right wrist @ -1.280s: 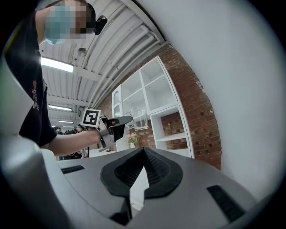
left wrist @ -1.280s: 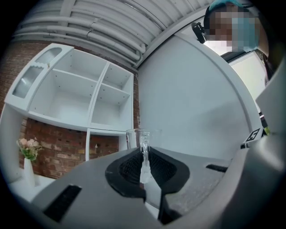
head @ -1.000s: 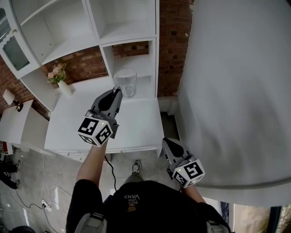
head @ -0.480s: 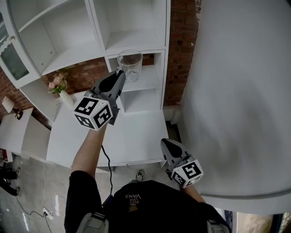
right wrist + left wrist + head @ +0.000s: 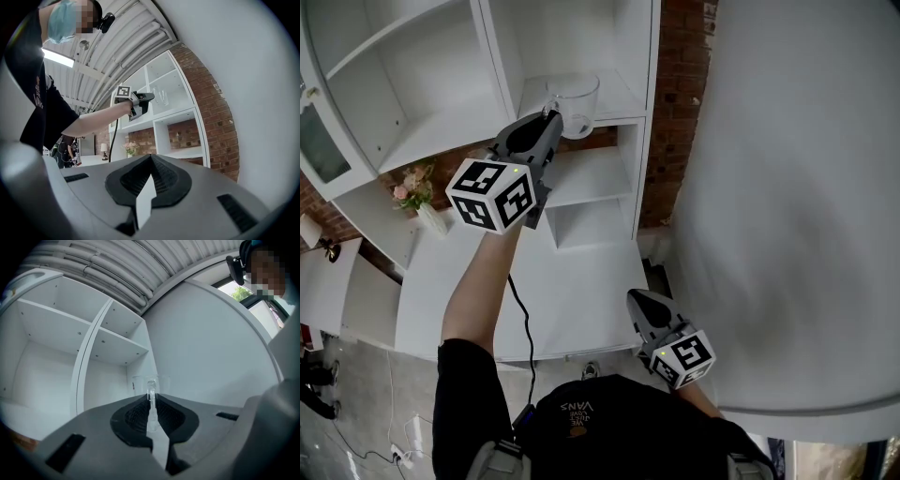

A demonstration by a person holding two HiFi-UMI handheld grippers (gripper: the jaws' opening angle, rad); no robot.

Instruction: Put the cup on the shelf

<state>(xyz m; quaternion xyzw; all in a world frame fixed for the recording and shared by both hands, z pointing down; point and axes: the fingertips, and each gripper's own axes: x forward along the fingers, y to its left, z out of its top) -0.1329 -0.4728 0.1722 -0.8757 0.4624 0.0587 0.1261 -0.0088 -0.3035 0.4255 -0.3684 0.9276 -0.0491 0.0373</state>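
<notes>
**Vase of flowers** [image 5: 417,192]: stands at the far left on the white bench [image 5: 581,291], well apart from the work. No risk is noted.

**Left gripper** [image 5: 546,117]: raised at arm's length toward the shelf unit. Its fingers are clamped on the wall of the cup, and a thin strip of clear glass is seen pinched between them in the left gripper view.

**Cup** [image 5: 575,101]: clear glass, upright, held by one side of its rim only. It is placed at the front edge of the shelf [image 5: 623,94] in the upper right compartment. Whether its base rests on the board cannot be told.
- A slip or swing is judged possible, since smooth glass is gripped on a narrow strip.
- If the cup is released while its base overhangs the edge, a fall to the bench and breakage could be expected.
- A knock of the base against the board's front edge could tilt the cup.

**Right gripper** [image 5: 636,298]: held low beside the body, fingers together, with nothing between them.

**Writing**: "VANS" is read, upside down, on the dark shirt [image 5: 577,410]. The smaller print over it is too small to read. Only square patterns are carried on the marker cubes.
</notes>
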